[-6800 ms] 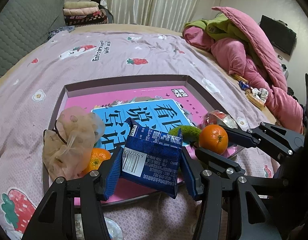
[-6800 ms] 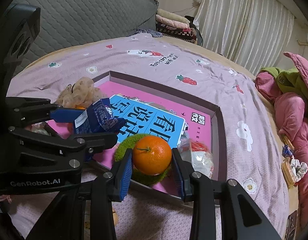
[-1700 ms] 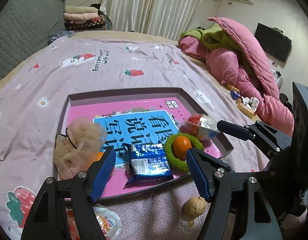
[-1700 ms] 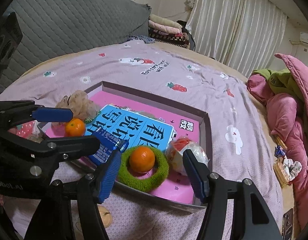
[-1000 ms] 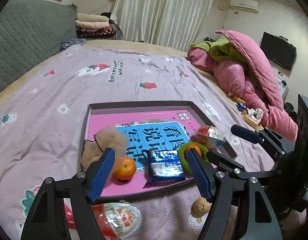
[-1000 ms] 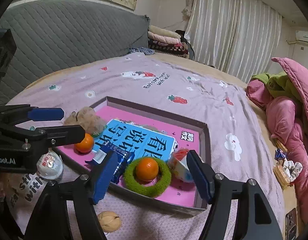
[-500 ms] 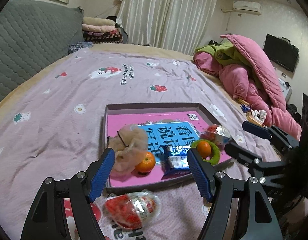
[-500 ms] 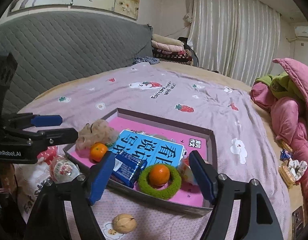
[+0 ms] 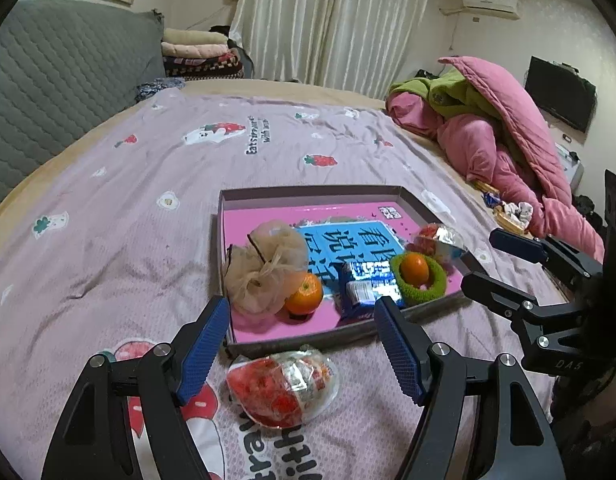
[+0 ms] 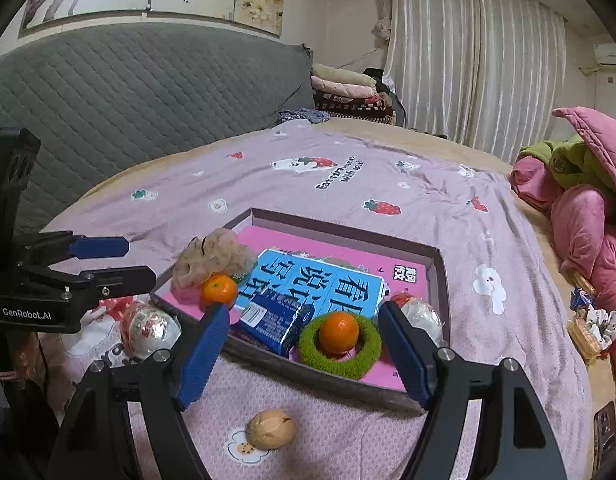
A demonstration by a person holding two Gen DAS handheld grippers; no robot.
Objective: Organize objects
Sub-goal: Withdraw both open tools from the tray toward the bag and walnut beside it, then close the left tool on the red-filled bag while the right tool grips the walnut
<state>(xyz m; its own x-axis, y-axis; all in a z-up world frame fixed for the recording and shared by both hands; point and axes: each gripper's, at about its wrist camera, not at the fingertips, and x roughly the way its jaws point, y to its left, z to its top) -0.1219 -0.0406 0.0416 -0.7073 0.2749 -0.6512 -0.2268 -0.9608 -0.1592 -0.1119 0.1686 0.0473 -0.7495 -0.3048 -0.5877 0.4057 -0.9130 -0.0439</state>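
A shallow box point(image 9: 308, 191) on the bed holds a pink-and-blue book, a beige mesh scrunchie point(image 9: 264, 268), an orange point(image 9: 304, 299), a blue snack packet point(image 9: 366, 286), a green ring point(image 9: 438, 282) with a second orange point(image 9: 414, 268) inside, and a clear wrapped snack point(image 9: 440, 240). A red jelly cup point(image 9: 282, 388) lies outside the box, just below my open left gripper point(image 9: 299, 306). A walnut point(image 10: 271, 428) lies on the sheet under my right gripper point(image 10: 303, 310), which is open and empty. Both grippers hang short of the box's near rim.
The purple strawberry-print sheet point(image 9: 128, 208) spreads to the left and beyond the box. Pink and green quilts point(image 9: 508, 128) are piled at the right. A grey padded headboard point(image 10: 128, 100) and folded blankets point(image 10: 348, 92) stand at the back.
The left gripper let go of the blue packet and the right let go of the orange, both now in the box. Both grippers drew back; the jelly cup and walnut came into view.
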